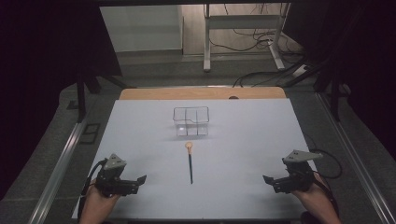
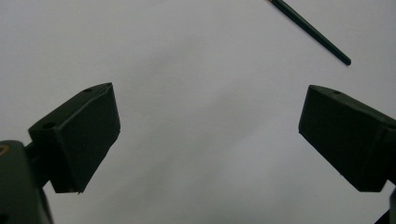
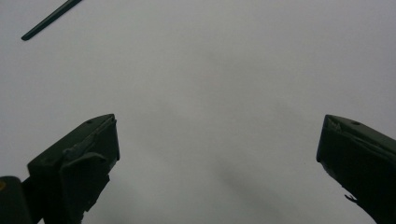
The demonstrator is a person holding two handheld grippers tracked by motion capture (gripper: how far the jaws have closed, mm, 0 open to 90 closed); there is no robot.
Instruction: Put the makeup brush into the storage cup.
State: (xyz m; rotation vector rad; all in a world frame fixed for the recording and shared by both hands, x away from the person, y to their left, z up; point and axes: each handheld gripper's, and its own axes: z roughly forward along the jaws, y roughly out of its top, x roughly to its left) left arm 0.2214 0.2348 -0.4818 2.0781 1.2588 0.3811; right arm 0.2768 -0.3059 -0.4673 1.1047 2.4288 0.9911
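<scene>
brush (image 1: 190, 161) lies between both low, wide-open grippers.

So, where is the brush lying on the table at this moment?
In the high view the brush lies near the middle of the white table, just in front of the clear container, its pale head toward it, between the left claw and right claw.

The high view looks forward and down from the person's side, taking in the whole pale blue-white table top (image 1: 243, 140). Each gripper view rides low, close to that surface, facing inward. All three share the slim dark-handled brush (image 1: 190, 165): tip at 1 o'clock (image 2: 310, 30), 11 o'clock (image 3: 49, 19).
</scene>
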